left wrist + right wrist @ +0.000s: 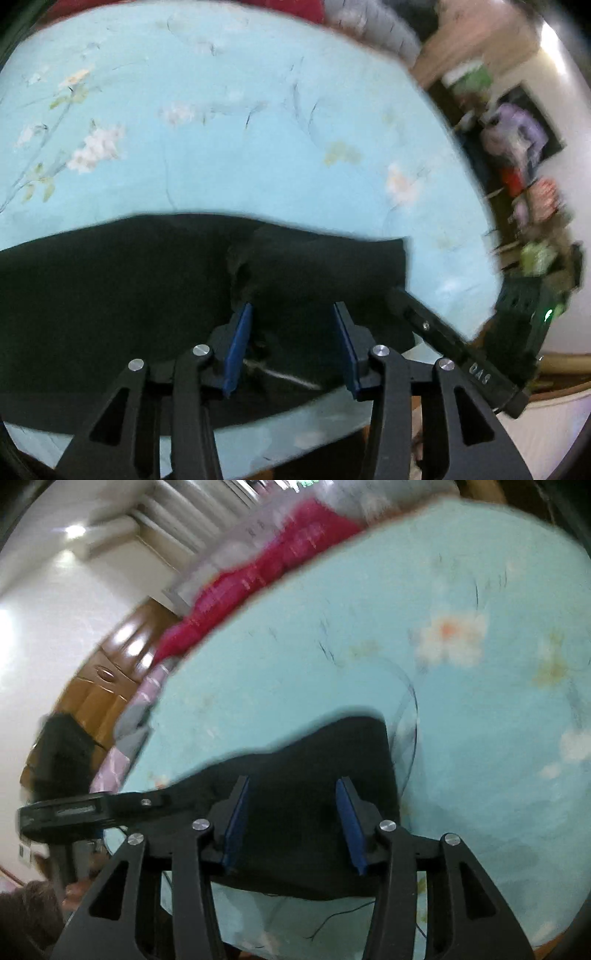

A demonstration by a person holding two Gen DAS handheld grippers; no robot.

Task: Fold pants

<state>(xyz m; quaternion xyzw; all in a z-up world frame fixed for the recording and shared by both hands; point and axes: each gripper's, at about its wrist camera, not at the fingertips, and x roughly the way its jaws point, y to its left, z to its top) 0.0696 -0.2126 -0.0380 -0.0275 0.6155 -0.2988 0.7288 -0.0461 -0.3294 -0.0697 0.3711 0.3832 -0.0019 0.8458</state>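
With both my left gripper (291, 345) and right gripper (291, 821) spread wide over the pants (129, 295) lying on the sheet (240, 155), I should clamp matching edges evenly before lifting.

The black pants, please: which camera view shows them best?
The left wrist view: the pants spread wide across the blue flowered sheet, with a bunched fold near the middle. The right wrist view shows only one end, between open jaws.

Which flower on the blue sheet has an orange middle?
The big white flower in the right wrist view, beyond the black pants. The other flowers there look plain white, like the lower one.
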